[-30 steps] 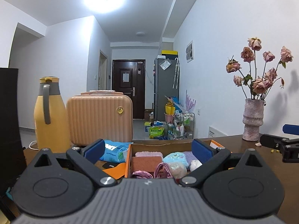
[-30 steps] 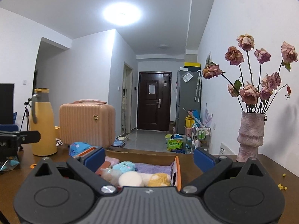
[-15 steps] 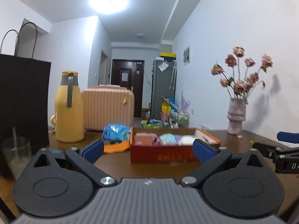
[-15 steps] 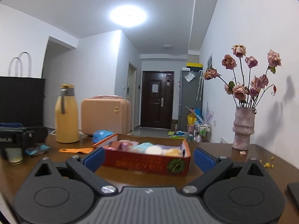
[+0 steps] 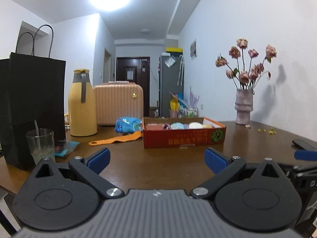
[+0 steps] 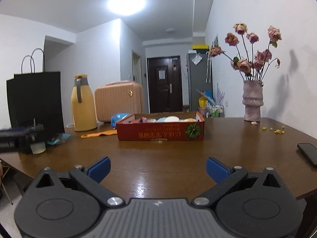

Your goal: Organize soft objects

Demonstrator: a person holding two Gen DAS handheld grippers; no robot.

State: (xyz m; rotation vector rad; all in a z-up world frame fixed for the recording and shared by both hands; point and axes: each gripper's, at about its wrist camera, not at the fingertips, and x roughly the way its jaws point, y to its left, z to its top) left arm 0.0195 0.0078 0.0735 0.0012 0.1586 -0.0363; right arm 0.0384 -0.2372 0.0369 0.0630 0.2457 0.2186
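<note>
Big dark wooden table (image 5: 162,164) in a white-walled room with a hallway behind it. Straight ahead of both claws, well apart from them, sits the red cardboard box (image 6: 160,131) with the soft objects (image 5: 184,126) packed inside. Off to the left are a black paper bag (image 5: 33,103), a peach suitcase (image 5: 118,103) and a yellow jug (image 5: 81,107). The left gripper (image 5: 156,157) and right gripper (image 6: 157,166) are both spread wide, holding nothing, low over bare tabletop.

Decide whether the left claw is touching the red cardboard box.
Apart. The left wrist view shows bare table between the open left claw and the red cardboard box.
</note>
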